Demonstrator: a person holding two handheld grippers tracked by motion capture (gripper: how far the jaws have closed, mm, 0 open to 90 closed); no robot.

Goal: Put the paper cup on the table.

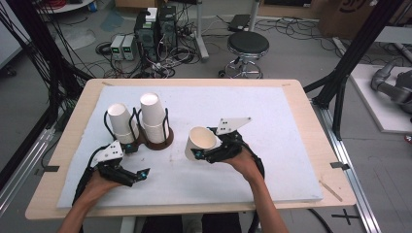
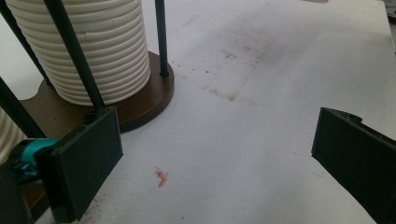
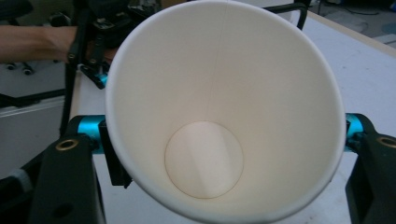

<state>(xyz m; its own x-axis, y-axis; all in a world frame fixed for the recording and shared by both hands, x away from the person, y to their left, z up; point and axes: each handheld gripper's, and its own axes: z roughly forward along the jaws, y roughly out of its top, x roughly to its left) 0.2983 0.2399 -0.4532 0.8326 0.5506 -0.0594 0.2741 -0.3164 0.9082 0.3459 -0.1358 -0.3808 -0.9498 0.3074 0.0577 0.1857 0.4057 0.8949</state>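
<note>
My left hand-held gripper (image 1: 127,171) sits near the table's (image 1: 301,121) front-left corner, jaws spread wide with nothing between them, just beside the brown cup holder (image 1: 156,140) with its two cup stacks. Further right, around the middle, my right hand-held gripper (image 1: 200,154) is pinching a single white paper cup (image 1: 200,141), tilted with its mouth facing up and left.

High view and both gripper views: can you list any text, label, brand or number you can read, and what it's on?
No text can be read in these pictures.
Cardboard box at the top right: a dark printed mark, cut off and too blurred to read.
Paper cup in the right hand-held gripper: plain white, no print.
Stacked cups in the holder: plain, no print.
Small grey units on the floor: any labels too small to read.
</note>
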